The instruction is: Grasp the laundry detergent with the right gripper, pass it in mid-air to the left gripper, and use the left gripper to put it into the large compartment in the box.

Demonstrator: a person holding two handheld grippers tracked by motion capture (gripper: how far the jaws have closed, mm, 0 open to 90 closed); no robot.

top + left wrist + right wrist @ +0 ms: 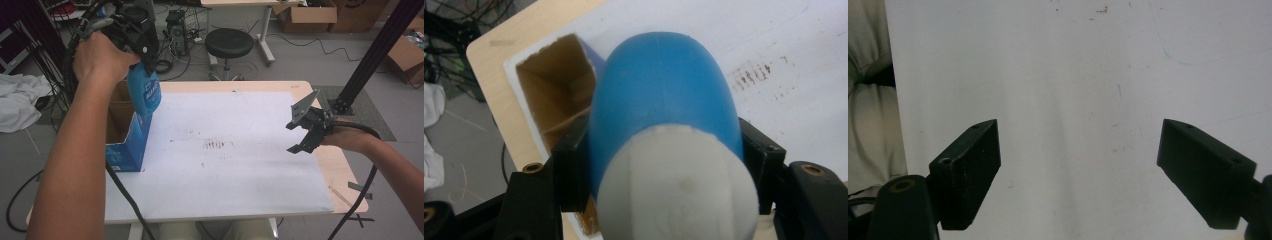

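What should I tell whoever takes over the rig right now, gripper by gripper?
Left gripper: shut on the blue plastic bottle with the white cap, held above the open blue cardboard box at the table's left edge.
Right gripper: open, holding nothing, over the right side of the white table mat.
Done: bottle is gripped and clear of the box.
Left: probably set the bottle down; whether into the box or onto the mat cannot be told from here.

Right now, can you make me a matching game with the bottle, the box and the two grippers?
Things:
1. blue bottle
2. box
3. left gripper
4. right gripper

States:
A. jaws wide apart, nothing between them
B. held up over the box
C. open at the top, standing at the table's left edge
D. shut on the blue bottle

Pairs: 1-B, 2-C, 3-D, 4-A
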